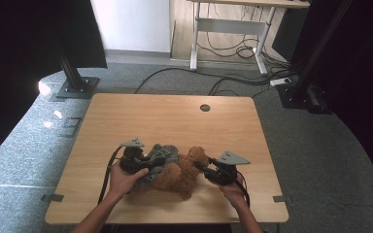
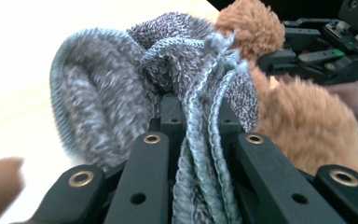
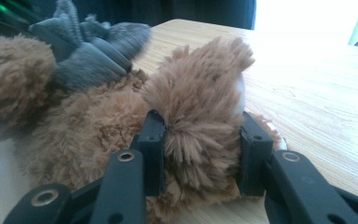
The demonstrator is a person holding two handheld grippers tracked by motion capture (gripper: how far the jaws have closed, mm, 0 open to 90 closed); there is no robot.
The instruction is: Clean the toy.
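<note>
A brown plush toy lies on the wooden table near its front edge, with a grey knitted garment over its left part. My left gripper is shut on a bunched fold of the grey knit; strands of it run between the jaws at the left gripper. My right gripper holds a fluffy limb of the plush toy, with both pads of the right gripper pressed into the fur. The grey knit lies behind it.
A round cable hole sits near the table's far edge. Black stand bases rest on the carpet at left and right. A white desk frame and cables lie beyond the table.
</note>
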